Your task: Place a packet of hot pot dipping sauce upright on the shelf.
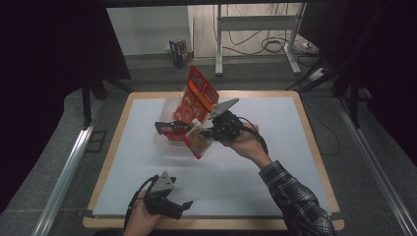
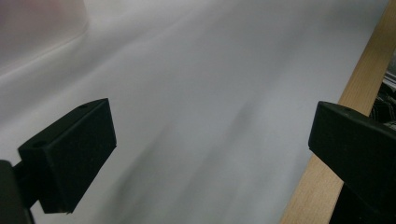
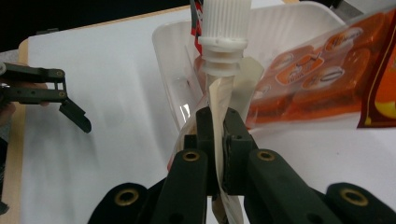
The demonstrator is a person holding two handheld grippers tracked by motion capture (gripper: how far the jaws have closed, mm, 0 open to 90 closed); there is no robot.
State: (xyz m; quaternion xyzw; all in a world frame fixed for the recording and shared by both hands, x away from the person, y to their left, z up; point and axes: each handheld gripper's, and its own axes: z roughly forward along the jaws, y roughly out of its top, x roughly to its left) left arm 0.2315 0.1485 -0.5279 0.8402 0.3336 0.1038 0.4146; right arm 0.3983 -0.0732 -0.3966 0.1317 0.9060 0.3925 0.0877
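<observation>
While my right gripper (image 3: pixel 218 135) clamps the spout pouch (image 3: pixel 224 88) mid-frame over the tub (image 1: pixel 167 145), my left gripper (image 1: pixel 169 204) idles open at lower left, so I judge placing comes next.

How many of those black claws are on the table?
2. The left claw is open near the table's front edge; the right claw is shut on a white-capped spout pouch by the clear plastic tub.
</observation>
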